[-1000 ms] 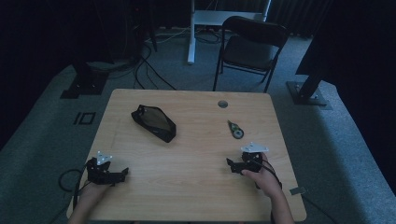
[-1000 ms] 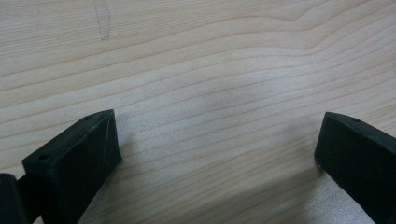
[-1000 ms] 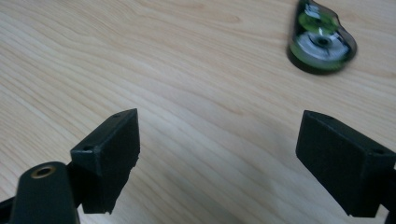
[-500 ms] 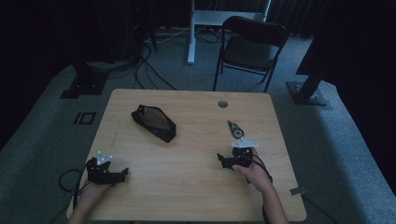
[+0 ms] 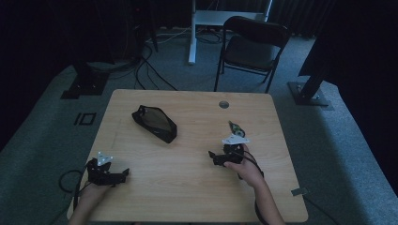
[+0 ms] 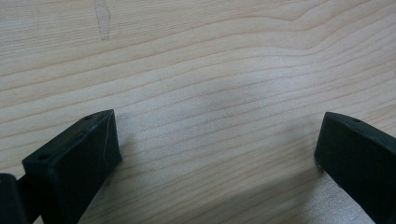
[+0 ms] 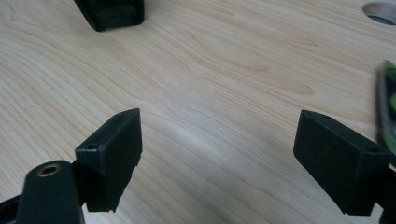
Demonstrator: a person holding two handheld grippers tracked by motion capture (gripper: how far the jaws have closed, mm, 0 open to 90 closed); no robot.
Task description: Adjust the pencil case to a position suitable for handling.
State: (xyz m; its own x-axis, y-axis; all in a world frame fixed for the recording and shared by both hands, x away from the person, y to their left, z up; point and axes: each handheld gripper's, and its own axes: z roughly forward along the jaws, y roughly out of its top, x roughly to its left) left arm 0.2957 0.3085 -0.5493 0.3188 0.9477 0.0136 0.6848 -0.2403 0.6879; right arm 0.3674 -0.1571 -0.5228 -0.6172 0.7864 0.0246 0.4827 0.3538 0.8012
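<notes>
- Left gripper (image 5: pixel 123 173) rested at the near left of the table (image 5: pixel 187 197), jaws spread wide with nothing between them; the left gripper view showed bare wood grain.
- Right gripper (image 5: pixel 213 156) sat at mid-right of the table, jaws likewise wide apart and empty, pointed toward the table's left.
- Small green object (image 5: pixel 236 128) lay flat on the table just beyond the right hand (image 5: pixel 246 169), close to the gripper's grey plate. In the right gripper view it showed as a blurred green sliver (image 7: pixel 387 107) at the right edge, outside the jaw gap. Too small and dim to identify.
- Handling judgement: it looked light and low-lying, probably easy to nudge or flick away. Best pinched across its narrow width, jaws lowered near the wood.
- Black pouch (image 5: pixel 155 123) lay farther off, left of centre, well apart from both grippers. It seemed soft-sided with a mesh-like face, likely to sag; a grip on an end or a firm edge would suit.
- Cable hole (image 5: pixel 224 104) near the far edge.
</notes>
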